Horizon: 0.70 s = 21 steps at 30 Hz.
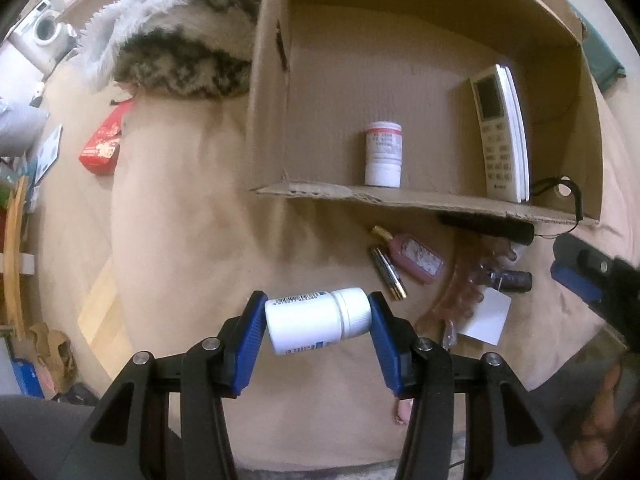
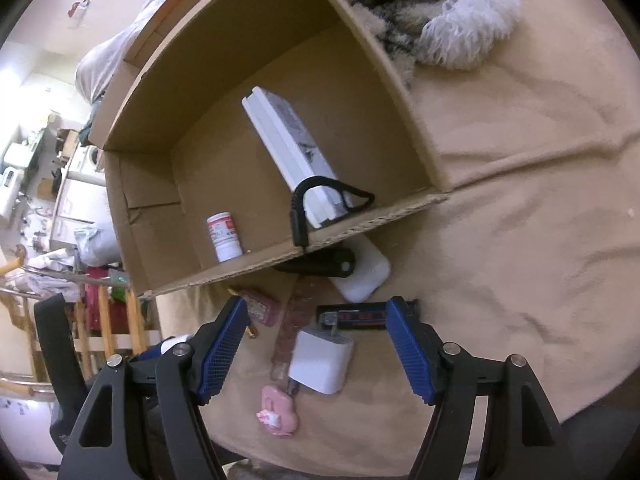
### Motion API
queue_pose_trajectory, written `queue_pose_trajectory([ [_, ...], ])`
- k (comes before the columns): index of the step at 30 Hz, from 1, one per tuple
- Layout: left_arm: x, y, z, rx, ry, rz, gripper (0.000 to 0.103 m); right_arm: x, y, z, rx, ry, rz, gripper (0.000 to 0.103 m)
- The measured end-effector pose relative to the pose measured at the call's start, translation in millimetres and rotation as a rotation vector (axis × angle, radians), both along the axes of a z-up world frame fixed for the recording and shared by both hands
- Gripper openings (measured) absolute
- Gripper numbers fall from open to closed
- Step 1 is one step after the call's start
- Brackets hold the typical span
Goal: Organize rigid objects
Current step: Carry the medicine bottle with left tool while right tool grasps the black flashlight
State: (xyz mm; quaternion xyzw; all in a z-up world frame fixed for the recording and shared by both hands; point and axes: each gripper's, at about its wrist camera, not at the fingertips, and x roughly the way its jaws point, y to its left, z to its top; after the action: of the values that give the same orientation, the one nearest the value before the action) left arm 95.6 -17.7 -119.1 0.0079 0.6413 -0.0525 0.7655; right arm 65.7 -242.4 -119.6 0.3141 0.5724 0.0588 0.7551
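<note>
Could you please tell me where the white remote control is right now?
The white remote control leans upright inside the open cardboard box, against its right wall in the left wrist view, right of the white pill bottle with the red-banded label.

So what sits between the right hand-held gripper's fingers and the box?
In the right wrist view, the open right hand-held gripper faces a white charger, a black lighter and a white power bank before the box.

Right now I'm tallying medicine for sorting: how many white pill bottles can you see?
2. One pill bottle lies sideways between the left gripper fingers; the other stands upright inside the cardboard box. Others could be hidden.
</note>
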Motion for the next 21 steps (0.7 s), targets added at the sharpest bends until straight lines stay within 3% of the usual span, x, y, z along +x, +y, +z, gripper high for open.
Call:
queue_pose_trajectory([
  [5, 8, 23, 0, -0.099, 0.040, 0.054, 0.047, 14, 0, -13, 0.035, 0.030, -0.002, 0.075],
  [10, 4, 30, 10, -0.124, 0.018, 0.045, 0.047, 28, 27, -21, -0.173, 0.053, 0.122, 0.074],
  [14, -3, 36, 10, -0.148, 0.032, 0.054, 0.047, 35, 29, -27, -0.210, 0.043, 0.144, 0.074],
  [15, -3, 37, 9, -0.154, 0.035, 0.058, 0.047, 35, 29, -26, -0.211, 0.027, 0.153, 0.073],
  [17, -2, 39, 9, -0.159, 0.037, 0.064, 0.047, 36, 31, -21, -0.177, 0.002, 0.177, 0.058],
  [21, -1, 37, 7, -0.154, 0.035, 0.066, 0.047, 36, 39, -21, -0.139, -0.016, 0.223, 0.057],
])
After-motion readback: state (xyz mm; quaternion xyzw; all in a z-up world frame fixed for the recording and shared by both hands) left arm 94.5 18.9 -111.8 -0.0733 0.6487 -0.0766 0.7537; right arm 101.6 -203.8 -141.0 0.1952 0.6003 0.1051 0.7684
